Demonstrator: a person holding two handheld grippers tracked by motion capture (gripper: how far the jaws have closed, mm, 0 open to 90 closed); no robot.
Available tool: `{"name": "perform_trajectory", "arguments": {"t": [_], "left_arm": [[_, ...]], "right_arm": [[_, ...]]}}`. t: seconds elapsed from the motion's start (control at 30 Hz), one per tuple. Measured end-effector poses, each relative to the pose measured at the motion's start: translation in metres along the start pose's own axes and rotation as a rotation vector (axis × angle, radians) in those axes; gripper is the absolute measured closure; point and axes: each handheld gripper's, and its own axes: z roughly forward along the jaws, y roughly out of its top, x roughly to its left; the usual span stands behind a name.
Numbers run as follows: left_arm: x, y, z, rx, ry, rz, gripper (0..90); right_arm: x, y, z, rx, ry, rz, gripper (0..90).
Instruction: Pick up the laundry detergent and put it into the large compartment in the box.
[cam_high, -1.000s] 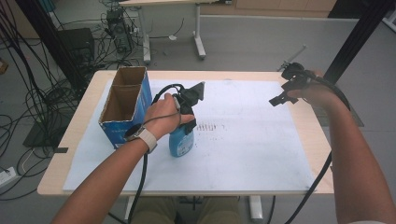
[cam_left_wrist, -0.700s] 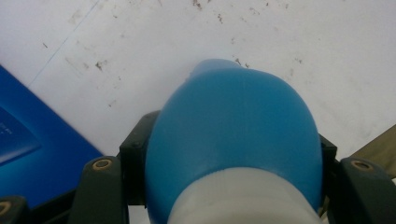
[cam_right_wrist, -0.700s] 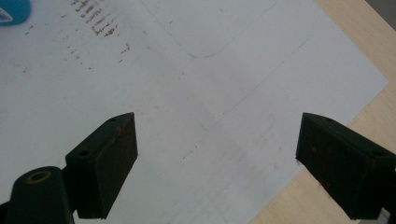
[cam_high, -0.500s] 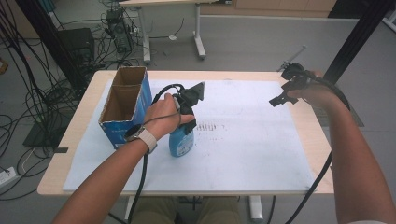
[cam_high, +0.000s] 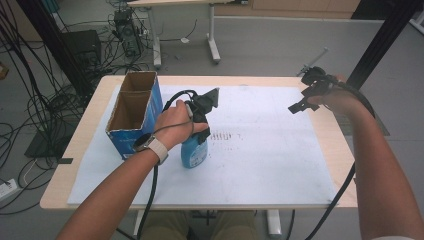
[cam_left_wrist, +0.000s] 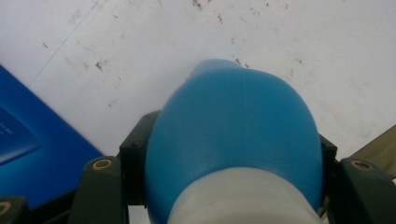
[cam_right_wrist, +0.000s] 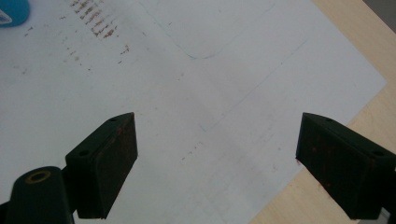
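Observation:
A blue bottle (cam_high: 194, 150) with a white neck stands upright on the white sheet (cam_high: 260, 165), just right of the blue cardboard box (cam_high: 131, 137). My left gripper (cam_high: 204, 131) comes down on it from above, jaws pressed to both sides of the bottle (cam_left_wrist: 233, 135) below its white neck. My right gripper (cam_high: 306, 97) hovers over the sheet's far right corner. Its jaws stand wide apart with nothing between them, seen as my right gripper (cam_right_wrist: 217, 163) over bare sheet.
The open-topped blue box has two compartments and stands at the table's left. Dark smudges (cam_high: 227, 136) mark the sheet beside the bottle. The wooden table edge (cam_right_wrist: 327, 205) lies close under the right gripper. Cables and desk legs crowd the floor behind.

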Motion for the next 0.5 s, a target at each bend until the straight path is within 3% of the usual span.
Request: {"name": "perform_trajectory", "arguments": {"t": [0.5], "left_arm": [[0.0004, 0.0003, -0.0001, 0.001, 0.0, 0.002, 38.2]], "right_arm": [[0.0002, 0.0011, 0.0004, 0.002, -0.001, 0.0, 12.8]]}}
